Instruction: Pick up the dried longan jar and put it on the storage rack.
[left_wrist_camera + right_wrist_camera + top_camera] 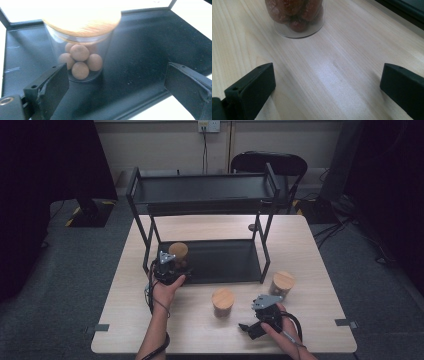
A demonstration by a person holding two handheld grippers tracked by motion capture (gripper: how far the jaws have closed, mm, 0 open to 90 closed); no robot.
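The left gripper stands with jaws spread wide and holds nothing — just ahead of it a glass jar with a wooden lid, holding brown balls, sits on the black rack's bottom shelf near its front left corner. The right gripper is wide too, empty, over the wooden table near its front edge — facing another jar. No readable writing
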